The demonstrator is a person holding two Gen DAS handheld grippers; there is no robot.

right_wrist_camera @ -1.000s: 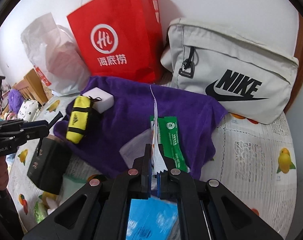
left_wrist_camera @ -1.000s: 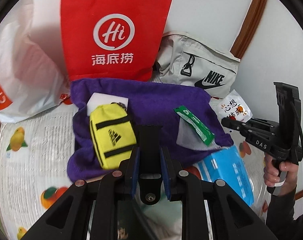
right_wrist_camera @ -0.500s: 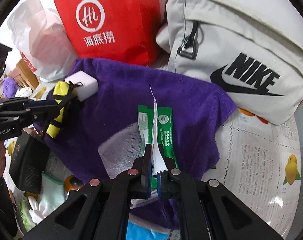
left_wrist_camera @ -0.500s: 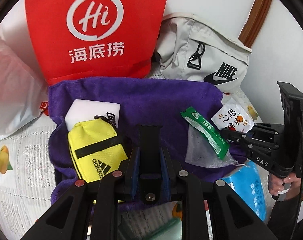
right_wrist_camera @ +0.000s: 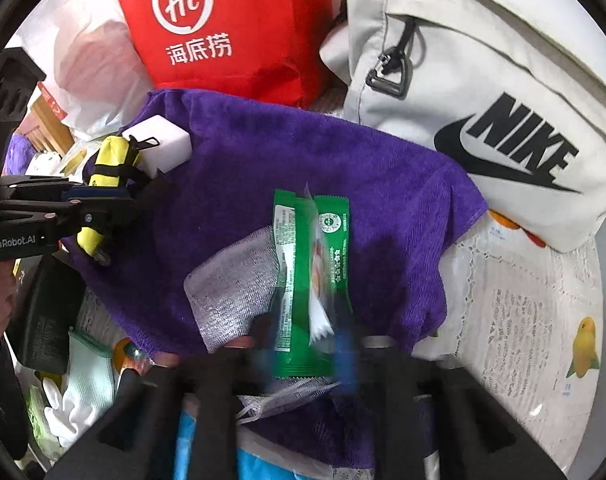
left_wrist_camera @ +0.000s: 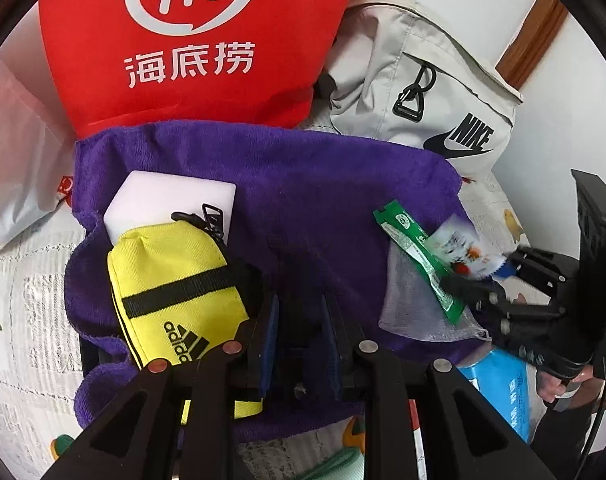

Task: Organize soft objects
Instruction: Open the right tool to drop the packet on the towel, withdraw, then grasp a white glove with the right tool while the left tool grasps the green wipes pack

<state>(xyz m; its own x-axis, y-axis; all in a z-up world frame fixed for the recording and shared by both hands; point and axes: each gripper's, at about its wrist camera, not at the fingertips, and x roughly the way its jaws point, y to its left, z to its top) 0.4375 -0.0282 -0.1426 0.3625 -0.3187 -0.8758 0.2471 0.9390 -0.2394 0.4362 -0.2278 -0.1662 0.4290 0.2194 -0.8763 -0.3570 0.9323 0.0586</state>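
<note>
Your right gripper [right_wrist_camera: 303, 344] sits low over the near edge of the purple towel [right_wrist_camera: 367, 184], and its jaws look spread apart, though motion blur smears them. A small white snack packet [left_wrist_camera: 461, 250] lies at its tips, across the green sachet [right_wrist_camera: 311, 280]; I cannot tell whether the packet is pinched or lying free (it is badly blurred in both views). The green sachet rests partly on a grey mesh cloth [right_wrist_camera: 231, 284], which lies on the towel's near part.

Your left gripper [left_wrist_camera: 301, 332] hovers above the towel's near left part with its jaws nearly closed, a narrow gap between them and nothing in it. Just beside it on its left lies the yellow Adidas pouch [left_wrist_camera: 175, 292], flat on the towel, its upper end touching the white block [left_wrist_camera: 171, 200] behind it.

Behind the towel stands the red paper bag [left_wrist_camera: 199, 40], upright, and to its right leans the grey Nike bag [right_wrist_camera: 483, 92], its lower edge just meeting the towel's far corner. A white plastic bag [right_wrist_camera: 91, 64] slumps left of the red one. Under everything the bench carries a fruit-printed cloth [right_wrist_camera: 523, 312]. A blue pack [left_wrist_camera: 503, 388] pokes out from under the towel's near right edge, and a pale green glove [right_wrist_camera: 87, 376] lies near the towel's near left corner.
</note>
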